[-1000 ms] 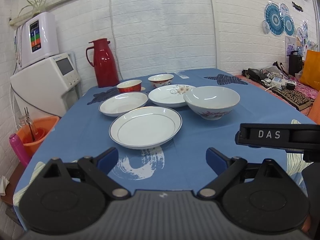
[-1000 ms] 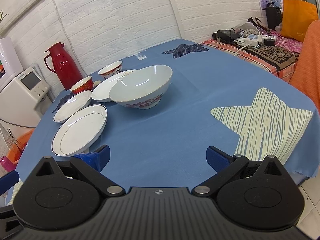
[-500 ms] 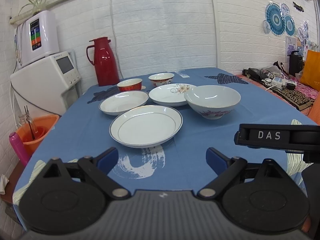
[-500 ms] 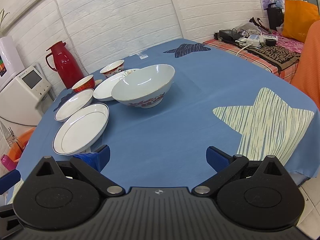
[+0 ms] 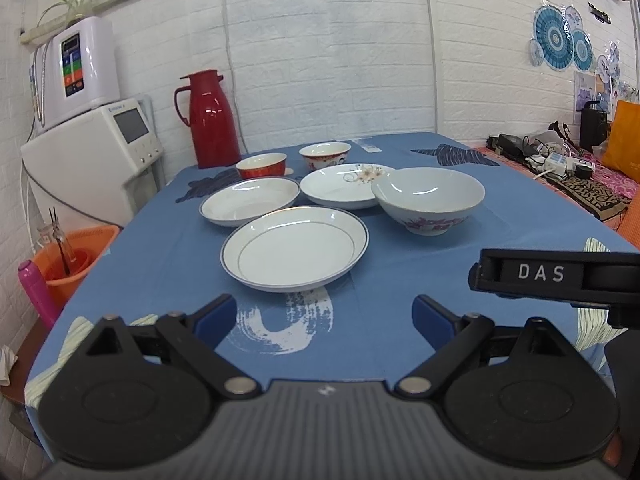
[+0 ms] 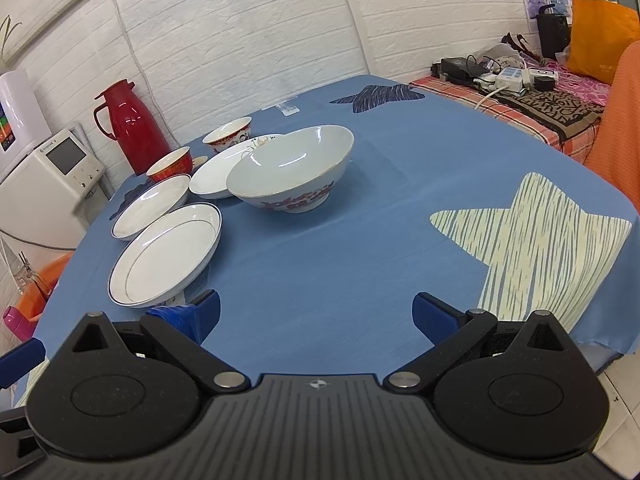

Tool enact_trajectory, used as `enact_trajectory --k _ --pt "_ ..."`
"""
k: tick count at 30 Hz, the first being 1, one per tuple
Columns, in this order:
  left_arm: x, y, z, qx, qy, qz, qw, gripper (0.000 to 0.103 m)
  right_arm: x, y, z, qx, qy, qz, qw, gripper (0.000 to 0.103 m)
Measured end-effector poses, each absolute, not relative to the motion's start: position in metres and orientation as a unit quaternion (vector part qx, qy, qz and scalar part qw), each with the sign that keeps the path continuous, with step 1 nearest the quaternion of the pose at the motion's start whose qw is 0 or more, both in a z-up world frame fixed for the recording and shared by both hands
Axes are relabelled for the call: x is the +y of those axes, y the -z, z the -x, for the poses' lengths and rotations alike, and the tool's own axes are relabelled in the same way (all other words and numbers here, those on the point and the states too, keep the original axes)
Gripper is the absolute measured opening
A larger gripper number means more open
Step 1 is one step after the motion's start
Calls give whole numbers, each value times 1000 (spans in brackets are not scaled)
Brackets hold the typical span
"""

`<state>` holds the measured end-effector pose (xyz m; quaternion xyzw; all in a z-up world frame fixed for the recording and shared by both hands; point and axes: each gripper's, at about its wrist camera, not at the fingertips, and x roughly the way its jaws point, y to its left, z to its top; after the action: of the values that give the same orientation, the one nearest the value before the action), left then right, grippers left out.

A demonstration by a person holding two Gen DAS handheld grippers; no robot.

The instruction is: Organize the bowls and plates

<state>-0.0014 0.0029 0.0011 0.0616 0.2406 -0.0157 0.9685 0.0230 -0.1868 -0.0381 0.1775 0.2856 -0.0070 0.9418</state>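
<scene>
We hold both tongs low over the near edge of the blue tablecloth (image 5: 400,248), pointing forward across the table and roughly level. The left gripper (image 5: 324,316) has its blue-tipped fingers spread wide apart with nothing between them; straight ahead of the gap, near but not touching, lies the blue-rimmed plate (image 5: 294,250). Beyond it and slightly to the left sits a second rimmed plate (image 5: 250,200), and behind that the small red bowl (image 5: 261,165). Ahead and a little right we see the floral plate (image 5: 346,184), its edge tucked behind the large white bowl (image 5: 428,198), and farther back the red-patterned bowl (image 5: 325,155).

The right gripper (image 6: 316,316) is likewise spread open and empty, held just beside the left one: the left tool's blue tips show at the lower left of its view. From here the large bowl stands ahead and slightly left of the gap, well apart, and the blue-rimmed plate lies just ahead of the right gripper's left finger. A red thermos (image 5: 209,118) stands at the far left edge of the table.
</scene>
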Motion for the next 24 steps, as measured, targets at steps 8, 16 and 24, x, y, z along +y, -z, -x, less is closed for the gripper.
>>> enact_trajectory --k 8,16,24 --pt "9 1 -4 251 15 -52 966 94 -186 40 -24 288 6 -178 941 90" --pt "13 1 -8 253 13 -47 966 94 -184 40 -24 288 3 -176 941 90" --pt "23 16 -35 290 13 -30 956 94 -183 42 -31 275 1 -171 946 90"
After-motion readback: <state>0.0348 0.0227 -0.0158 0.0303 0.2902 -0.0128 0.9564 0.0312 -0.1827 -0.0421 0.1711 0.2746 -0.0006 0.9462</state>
